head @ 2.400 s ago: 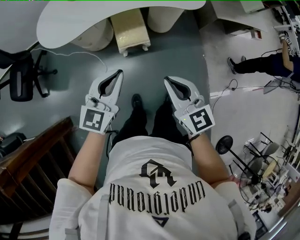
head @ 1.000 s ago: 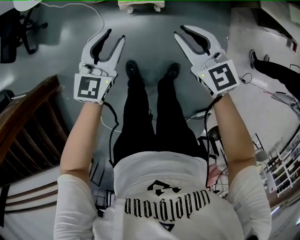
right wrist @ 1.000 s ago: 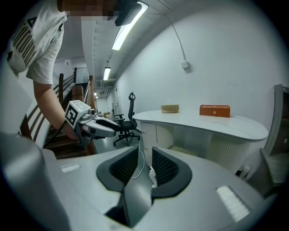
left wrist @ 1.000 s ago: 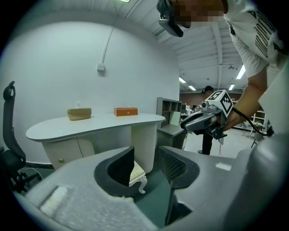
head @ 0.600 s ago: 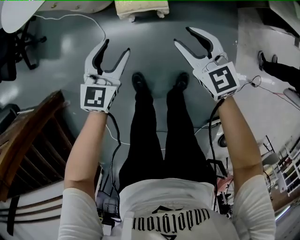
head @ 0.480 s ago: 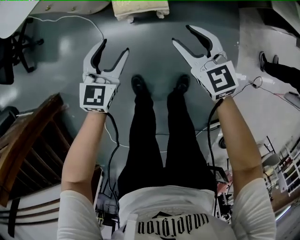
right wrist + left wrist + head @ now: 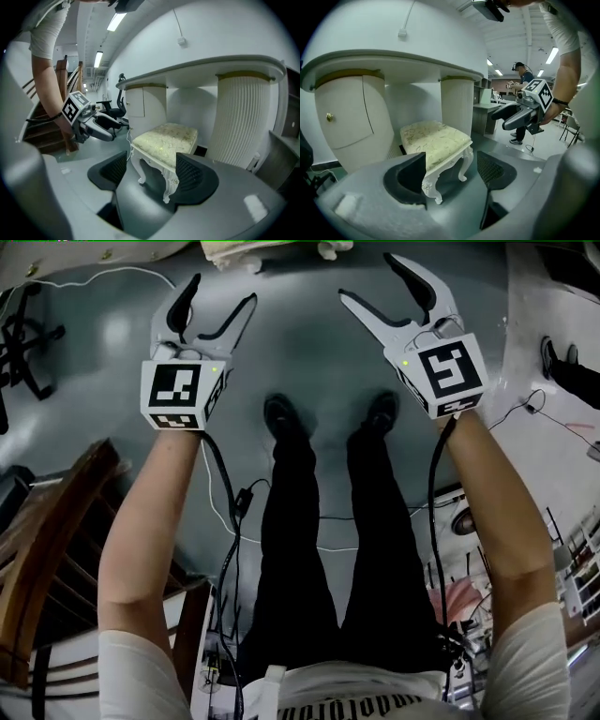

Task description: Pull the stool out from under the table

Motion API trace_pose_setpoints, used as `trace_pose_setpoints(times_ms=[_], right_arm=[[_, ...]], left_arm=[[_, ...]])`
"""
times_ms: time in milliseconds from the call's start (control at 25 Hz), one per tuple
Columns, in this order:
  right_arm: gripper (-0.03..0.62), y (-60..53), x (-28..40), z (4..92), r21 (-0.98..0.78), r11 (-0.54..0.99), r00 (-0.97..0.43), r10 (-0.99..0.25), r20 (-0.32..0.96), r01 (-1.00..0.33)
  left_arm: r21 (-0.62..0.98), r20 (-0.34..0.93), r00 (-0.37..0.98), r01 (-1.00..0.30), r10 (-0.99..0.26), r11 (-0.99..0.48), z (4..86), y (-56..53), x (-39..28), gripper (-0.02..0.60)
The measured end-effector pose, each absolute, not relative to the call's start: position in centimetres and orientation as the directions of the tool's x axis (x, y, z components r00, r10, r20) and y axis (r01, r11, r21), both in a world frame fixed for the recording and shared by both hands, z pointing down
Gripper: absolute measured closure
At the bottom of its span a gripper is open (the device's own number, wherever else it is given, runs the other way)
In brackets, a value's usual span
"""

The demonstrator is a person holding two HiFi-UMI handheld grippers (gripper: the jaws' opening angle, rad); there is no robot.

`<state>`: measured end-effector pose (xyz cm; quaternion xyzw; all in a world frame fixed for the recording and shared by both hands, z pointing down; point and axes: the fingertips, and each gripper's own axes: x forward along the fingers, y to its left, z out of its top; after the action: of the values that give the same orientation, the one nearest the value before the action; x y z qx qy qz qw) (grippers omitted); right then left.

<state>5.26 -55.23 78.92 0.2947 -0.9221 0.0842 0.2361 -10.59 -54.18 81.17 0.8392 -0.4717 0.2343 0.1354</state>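
Grey floor [image 7: 309, 362] underfoot. Stool [image 7: 435, 139] stands partly beneath the white table [image 7: 393, 58], untouched. Left gripper [image 7: 220, 296] and right gripper [image 7: 368, 279] are opening wide, gripping nothing, short of the stool.

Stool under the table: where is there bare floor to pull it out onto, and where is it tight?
Bare grey floor lies in front of the stool, between it and the person's shoes, seemingly wide enough. Tight: the stool sits between the cabinet pedestal and the ribbed column, under the tabletop. On the left, wooden stairs border the floor.
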Motion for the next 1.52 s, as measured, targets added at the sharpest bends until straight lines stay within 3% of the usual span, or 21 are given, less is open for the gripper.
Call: trace_pose_setpoints(times_ms=[480,960,1040,1160,1520], right_arm=[[0.266,-60.8,5.6,94.4,0.001,0.764,-0.648,-0.547,0.53,-0.645],[0.27,-65.8,3.7,103.0,0.043,0.686,-0.54,-0.608,0.582,-0.727],[0.3,-66.3,3.9,103.7,0.057,0.668,-0.515,-0.622,0.589,-0.742],[0.336,-66.5,4.3,103.9,0.077,0.64,-0.484,-0.648,0.587,-0.764],[0.344,-63.6,4.0,104.0,0.073,0.652,-0.488,-0.632,0.602,-0.755]], left_arm=[[-0.057,0.61,0.328,-0.89,-0.722,-0.452,98.2,-57.9,-14.3,0.207],[-0.035,0.615,0.228,-0.948,-0.755,-0.316,106.0,-62.1,-15.0,0.195],[-0.032,0.62,0.204,-0.958,-0.758,-0.284,106.3,-62.6,-15.1,0.208],[-0.038,0.617,0.138,-0.978,-0.775,-0.204,105.9,-62.9,-16.1,0.353],[-0.016,0.614,0.148,-0.98,-0.775,-0.199,106.3,-60.3,-16.4,0.356]])
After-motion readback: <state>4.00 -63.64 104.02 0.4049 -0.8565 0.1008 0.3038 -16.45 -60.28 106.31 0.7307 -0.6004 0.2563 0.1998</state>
